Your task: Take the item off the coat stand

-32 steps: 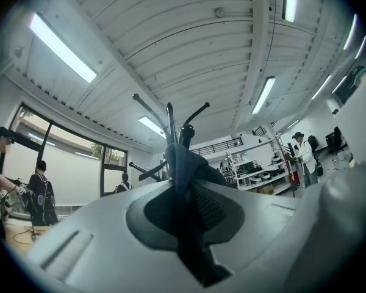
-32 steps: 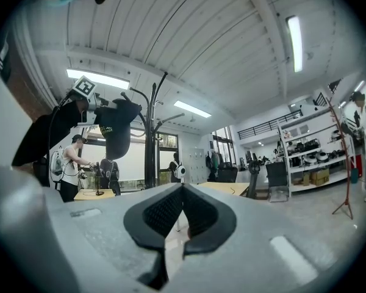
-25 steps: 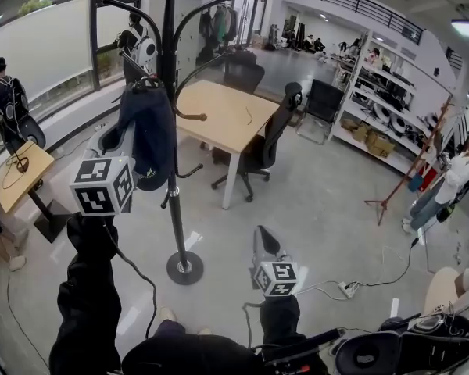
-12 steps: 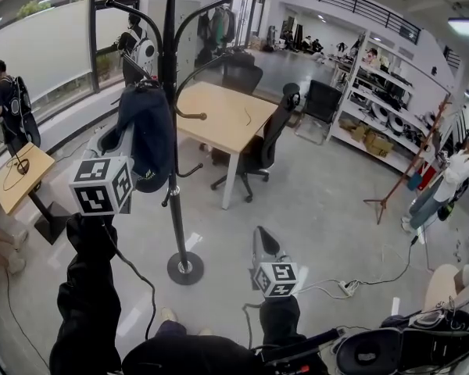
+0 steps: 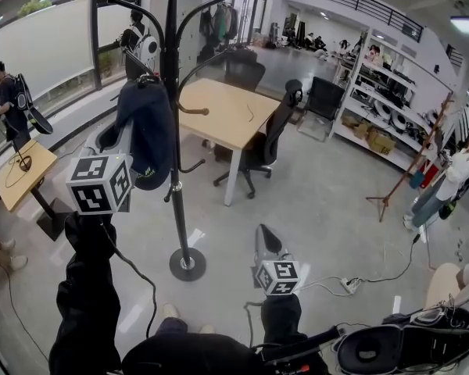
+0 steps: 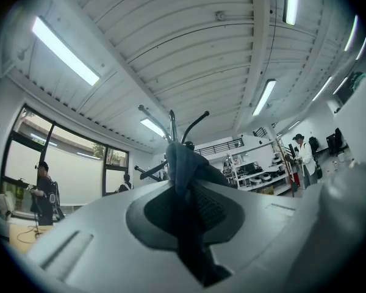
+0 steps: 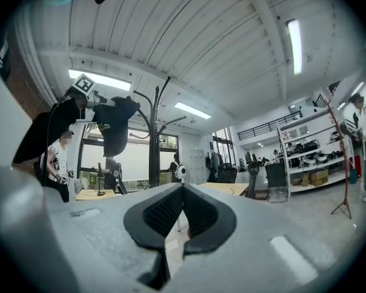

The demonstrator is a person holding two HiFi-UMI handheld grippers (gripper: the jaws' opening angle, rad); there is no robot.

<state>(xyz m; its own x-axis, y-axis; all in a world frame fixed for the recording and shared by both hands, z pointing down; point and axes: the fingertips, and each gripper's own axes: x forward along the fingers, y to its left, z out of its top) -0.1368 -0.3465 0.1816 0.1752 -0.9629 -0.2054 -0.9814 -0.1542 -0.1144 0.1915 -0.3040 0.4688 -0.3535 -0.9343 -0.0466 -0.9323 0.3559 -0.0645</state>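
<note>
A black coat stand rises left of centre, its hooks also showing in the left gripper view and the right gripper view. A dark blue cap hangs from a hook on its left side. My left gripper is raised to it and shut on the cap's fabric, which runs down between the pads. The cap hangs at upper left in the right gripper view. My right gripper is held low right of the stand's base, its jaws shut with nothing between them.
A wooden table with black office chairs stands behind the stand. A small desk is at the left by the windows. Shelving lines the right, near a person. Cables and a power strip lie on the floor.
Both grippers and the cap stay where they were. Only the head view has shifted slightly, and a person by the left window has moved a little.
</note>
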